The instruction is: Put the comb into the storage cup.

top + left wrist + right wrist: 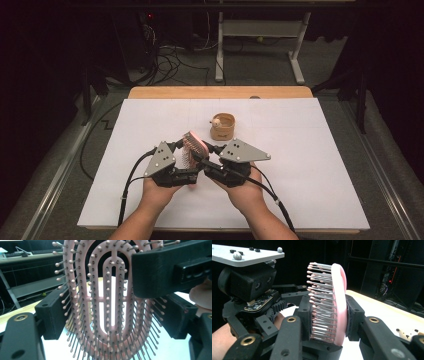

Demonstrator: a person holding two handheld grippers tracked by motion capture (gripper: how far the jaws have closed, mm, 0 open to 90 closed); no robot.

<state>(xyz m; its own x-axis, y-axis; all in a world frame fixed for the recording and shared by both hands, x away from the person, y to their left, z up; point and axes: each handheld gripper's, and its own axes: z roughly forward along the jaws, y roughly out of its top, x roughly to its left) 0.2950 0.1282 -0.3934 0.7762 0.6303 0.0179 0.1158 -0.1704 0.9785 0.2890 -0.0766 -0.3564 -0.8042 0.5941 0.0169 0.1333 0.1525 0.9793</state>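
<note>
A pink oval hairbrush [192, 147] with metal bristles hangs above the white table sheet, held between both grippers. My left gripper [185, 154] spans the brush [110, 305] across its width, one black jaw against each edge, the bristles facing the camera. My right gripper [203, 151] is shut on the brush [339, 302] through its thickness, one jaw in the bristles and the other against the smooth pink back. In the left gripper view a right gripper finger [160, 267] crosses the brush's upper right. A hand holds each gripper from below.
A small round wooden container [223, 127] with a pale little figure at its rim stands on the white sheet [310, 165] just beyond the grippers. The wooden table edge [220, 92] lies at the back. Cables trail from both grippers toward the front.
</note>
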